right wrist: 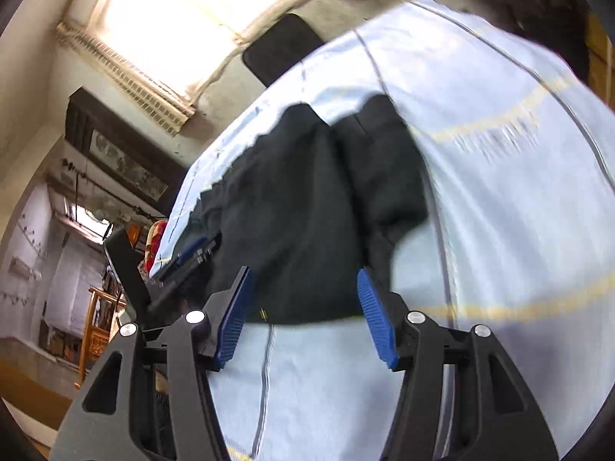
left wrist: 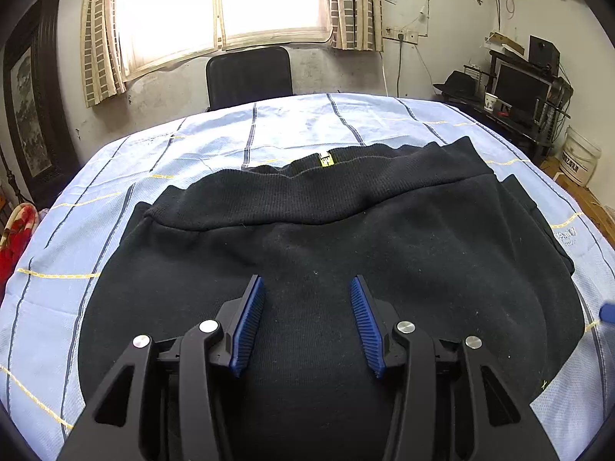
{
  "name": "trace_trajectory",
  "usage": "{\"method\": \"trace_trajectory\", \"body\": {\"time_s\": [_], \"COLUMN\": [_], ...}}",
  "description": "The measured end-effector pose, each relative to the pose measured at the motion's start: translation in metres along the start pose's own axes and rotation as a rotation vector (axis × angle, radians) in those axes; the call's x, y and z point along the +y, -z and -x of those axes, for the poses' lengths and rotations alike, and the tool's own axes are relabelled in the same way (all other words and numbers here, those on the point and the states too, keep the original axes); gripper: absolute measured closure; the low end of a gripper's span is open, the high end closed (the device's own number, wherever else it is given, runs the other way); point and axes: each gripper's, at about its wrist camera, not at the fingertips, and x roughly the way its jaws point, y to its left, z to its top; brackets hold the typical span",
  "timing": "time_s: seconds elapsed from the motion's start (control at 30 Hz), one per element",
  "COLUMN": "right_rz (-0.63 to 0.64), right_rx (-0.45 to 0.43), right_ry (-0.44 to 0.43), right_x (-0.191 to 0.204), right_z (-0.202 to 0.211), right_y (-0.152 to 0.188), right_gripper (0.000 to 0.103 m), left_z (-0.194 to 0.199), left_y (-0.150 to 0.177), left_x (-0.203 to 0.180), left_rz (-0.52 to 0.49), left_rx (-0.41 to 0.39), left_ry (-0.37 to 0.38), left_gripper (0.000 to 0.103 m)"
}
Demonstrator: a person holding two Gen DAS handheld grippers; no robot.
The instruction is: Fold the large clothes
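Black sweatshirt lies spread flat on the bench, which carries a pale blue sheet with dark and yellow lines. Ribbed hem band is at the garment's far edge, with a small yellow tag showing just beyond it. One part is already doubled over: in the right wrist view the sweatshirt shows a lobe of cloth folded along its right flank, probably a sleeve turned inward so the body becomes a narrower panel.

Left claw hovers over the near middle of the sweatshirt, released, jaws well apart, nothing between them. Likely positioned to press or pinch the body for the next fold; contact with cloth cannot be confirmed.

Right claw is also released, empty, tilted steeply at the sweatshirt's near right corner. View is motion-blurred, so detail is poor. Judged to be lining up on that edge.

Beyond the sweatshirt's far edge: a dark chair at the bench, under a curtained window.
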Motion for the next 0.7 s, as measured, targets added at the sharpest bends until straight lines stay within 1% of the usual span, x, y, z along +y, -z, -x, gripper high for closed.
{"method": "trace_trajectory", "body": {"time_s": [0.1, 0.23, 0.37, 0.43, 0.6, 0.7], "right_rz": [-0.059, -0.134, -0.175, -0.193, -0.184, -0.200], "right_rx": [0.011, 0.001, 0.017, 0.004, -0.039, -0.062], "right_ry": [0.030, 0.043, 0.061, 0.052, 0.054, 0.061], "right_x": [-0.010, -0.021, -0.029, -0.031, -0.026, -0.027], "right_z": [-0.006, -0.025, -0.046, -0.050, -0.060, -0.064], "right_y": [0.006, -0.004, -0.016, -0.018, -0.027, -0.034], "right_gripper": [0.047, 0.047, 0.046, 0.042, 0.032, 0.032], "left_z": [0.000, 0.000, 0.000, 0.000, 0.000, 0.000], "left_y": [0.000, -0.001, 0.000, 0.000, 0.000, 0.000], "left_x": [0.000, -0.001, -0.001, -0.001, -0.002, -0.001], "left_rz": [-0.002, -0.002, -0.001, -0.001, -0.001, -0.002], "left_rx": [-0.001, -0.001, -0.002, -0.002, -0.003, -0.003], "left_ry": [-0.001, 0.001, 0.001, 0.002, 0.002, 0.002], "left_gripper": [0.055, 0.055, 0.055, 0.054, 0.054, 0.054]}}
